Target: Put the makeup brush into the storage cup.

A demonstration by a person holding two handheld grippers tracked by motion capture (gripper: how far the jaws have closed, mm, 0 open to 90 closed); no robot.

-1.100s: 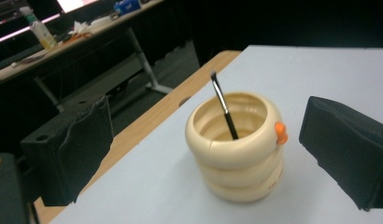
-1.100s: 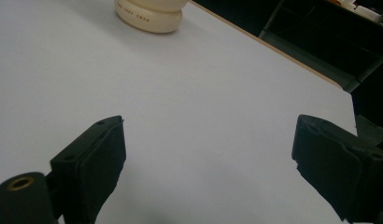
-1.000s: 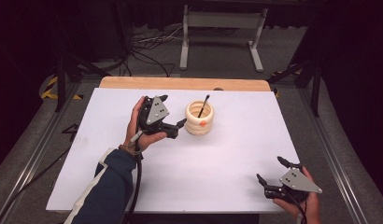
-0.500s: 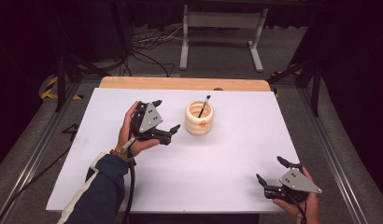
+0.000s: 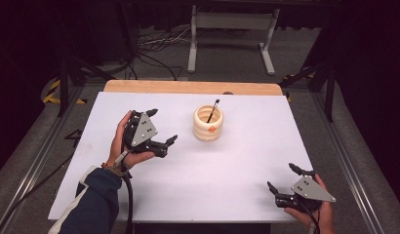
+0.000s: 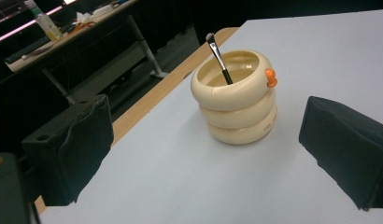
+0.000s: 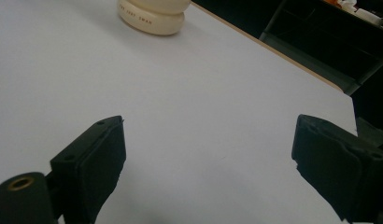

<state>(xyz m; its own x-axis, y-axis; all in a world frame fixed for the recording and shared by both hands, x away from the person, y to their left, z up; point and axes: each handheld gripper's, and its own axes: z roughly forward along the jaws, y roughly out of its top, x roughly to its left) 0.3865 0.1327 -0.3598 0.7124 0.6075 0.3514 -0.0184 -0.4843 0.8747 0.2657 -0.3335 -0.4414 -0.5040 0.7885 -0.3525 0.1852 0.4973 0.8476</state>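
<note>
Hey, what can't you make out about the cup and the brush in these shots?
- Brush: its lower end is hidden inside the cup in the left gripper view and the high view.
- Cup in the right gripper view: the top edge cuts it off, leaving its base.
- Lettering on the base: too small to read in either gripper view.
- Orange bit on the rim: too small to identify.
</note>
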